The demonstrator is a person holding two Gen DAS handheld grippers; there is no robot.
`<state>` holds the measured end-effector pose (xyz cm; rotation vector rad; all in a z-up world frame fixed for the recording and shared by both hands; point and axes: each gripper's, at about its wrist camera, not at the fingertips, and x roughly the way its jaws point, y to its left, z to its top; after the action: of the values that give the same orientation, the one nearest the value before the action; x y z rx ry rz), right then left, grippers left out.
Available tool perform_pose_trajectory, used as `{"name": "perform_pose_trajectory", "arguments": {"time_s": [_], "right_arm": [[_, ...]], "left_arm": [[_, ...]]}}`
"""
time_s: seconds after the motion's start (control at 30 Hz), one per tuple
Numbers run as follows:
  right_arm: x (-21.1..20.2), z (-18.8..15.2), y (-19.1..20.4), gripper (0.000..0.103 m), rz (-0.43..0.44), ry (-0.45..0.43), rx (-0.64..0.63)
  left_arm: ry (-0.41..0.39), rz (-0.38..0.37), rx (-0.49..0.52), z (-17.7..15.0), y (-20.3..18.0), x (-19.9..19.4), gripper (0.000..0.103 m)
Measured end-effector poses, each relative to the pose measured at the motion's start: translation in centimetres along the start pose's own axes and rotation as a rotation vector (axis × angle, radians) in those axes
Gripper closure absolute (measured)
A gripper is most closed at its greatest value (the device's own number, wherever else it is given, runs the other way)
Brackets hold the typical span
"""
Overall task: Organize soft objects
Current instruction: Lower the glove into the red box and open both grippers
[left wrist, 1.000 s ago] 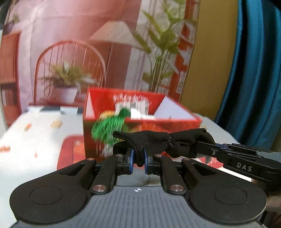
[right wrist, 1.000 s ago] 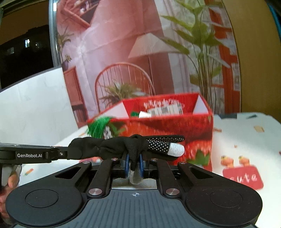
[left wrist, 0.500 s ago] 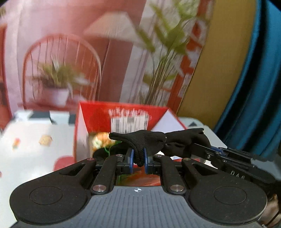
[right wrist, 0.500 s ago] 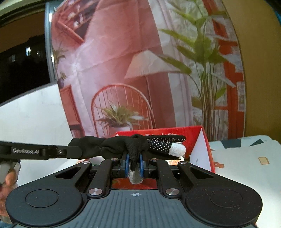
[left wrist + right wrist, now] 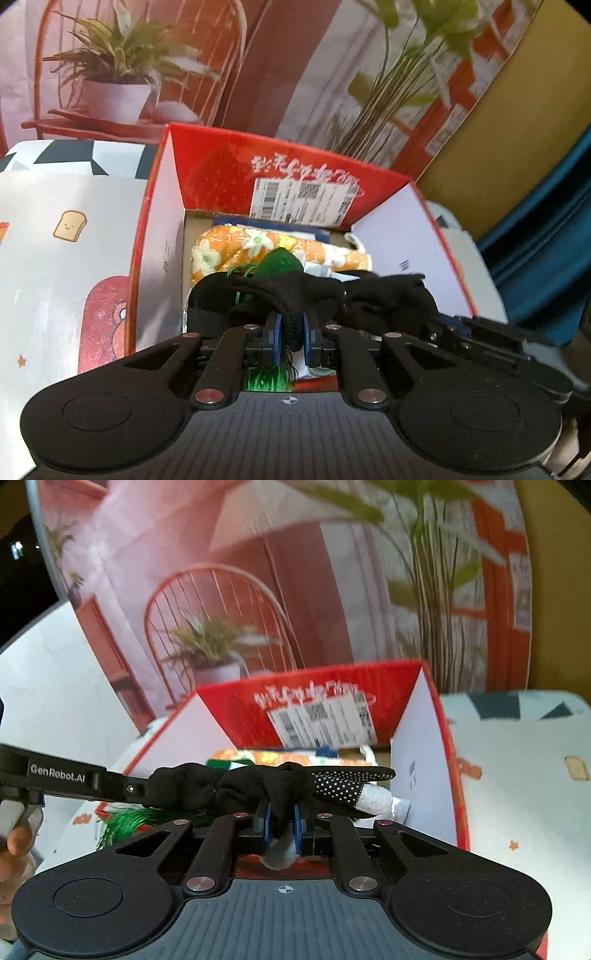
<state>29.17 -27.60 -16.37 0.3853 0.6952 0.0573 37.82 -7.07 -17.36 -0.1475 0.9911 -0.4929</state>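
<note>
Left gripper (image 5: 290, 334): your fingers are pinched tight on a bunched fold of the black glove (image 5: 295, 291), so the knit cannot slip while it hangs in the air.
Right gripper (image 5: 282, 827): its fingers are clamped on the other part of the same glove (image 5: 273, 788), with a grey bit of it poking out below the pads.
Why two grips: limp fabric sags from a single pinch; held at both ends, it stays stretched as a short bar between your hands and is easier to steer over a rim.
Glove position: it hangs above the near edge of the red box (image 5: 162, 236), not yet inside; the dotted palm and grey fingertip (image 5: 373, 799) stick out to the right in the right wrist view.
Box contents: an orange floral cloth (image 5: 258, 243) lies on the bottom, and a green soft item (image 5: 280, 262) sits on it just behind the glove.
Box flaps: they stand open and splayed, which leaves you a wide mouth to drop into.
Desk (image 5: 55, 229): its patterned cover carries the box; a green fringe (image 5: 125, 821) shows near the box's front.
Judged step: carrying the glove to the box; releasing both grips together would likely let it fall flat on the pile.
</note>
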Motion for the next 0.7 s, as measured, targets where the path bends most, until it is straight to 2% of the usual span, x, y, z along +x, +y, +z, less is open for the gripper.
{"name": "perform_pose_trajectory", "arguments": {"time_s": [0.17, 0.37, 0.47, 0.7], "right_arm": [[2.7, 0.5, -0.3, 0.092, -0.023, 0.092, -0.006], [6.5, 0.8, -0.7, 0.093, -0.038, 0.161, 0.025], [7.7, 1.2, -0.6, 0.093, -0.054, 0.169, 0.036], [8.3, 2.1, -0.5, 0.093, -0.101, 0.156, 0.029]], "left_arm": [[0.057, 0.017, -0.006, 0.8, 0.6, 2.6, 0.09], [0.077, 0.042, -0.013, 2.6, 1.5, 5.0, 0.09], [0.059, 0.063, -0.001, 3.1, 1.7, 5.3, 0.09], [0.047, 0.049, 0.005, 3.0, 2.0, 5.2, 0.089]]}}
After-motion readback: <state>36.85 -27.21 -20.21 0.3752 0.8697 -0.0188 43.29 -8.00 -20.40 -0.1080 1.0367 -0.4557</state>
